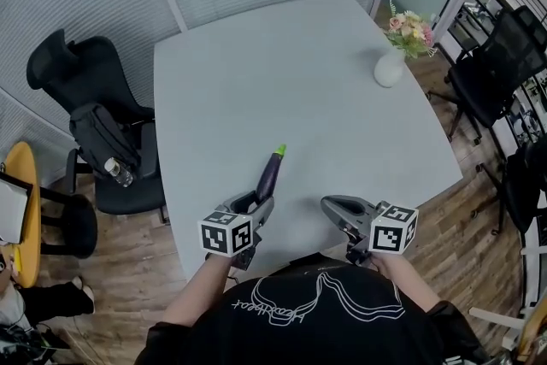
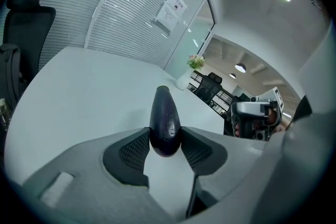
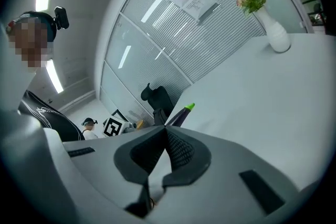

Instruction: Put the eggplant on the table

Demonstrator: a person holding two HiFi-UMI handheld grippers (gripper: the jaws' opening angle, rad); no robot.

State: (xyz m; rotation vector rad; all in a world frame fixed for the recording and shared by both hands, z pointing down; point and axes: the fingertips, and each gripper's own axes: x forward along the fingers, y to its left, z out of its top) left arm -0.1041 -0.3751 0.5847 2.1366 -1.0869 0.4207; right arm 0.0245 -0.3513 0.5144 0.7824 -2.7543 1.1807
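A dark purple eggplant (image 1: 269,175) with a green stem pointing away is held over the near part of the white table (image 1: 299,73). My left gripper (image 1: 255,205) is shut on the eggplant's thick end. In the left gripper view both pads press the eggplant (image 2: 164,118) at the sides, at my left gripper (image 2: 165,138). Whether the eggplant touches the tabletop I cannot tell. My right gripper (image 1: 330,204) hovers to the right of it near the table's front edge, shut with nothing in it. In the right gripper view my right gripper (image 3: 166,131) has its tips together, and the eggplant (image 3: 181,114) shows beyond them.
A white vase of flowers (image 1: 390,68) stands at the table's far right. A black office chair (image 1: 94,124) with a bag and a bottle stands left of the table, more black chairs (image 1: 500,64) at the right. A yellow round table (image 1: 24,209) is at the far left.
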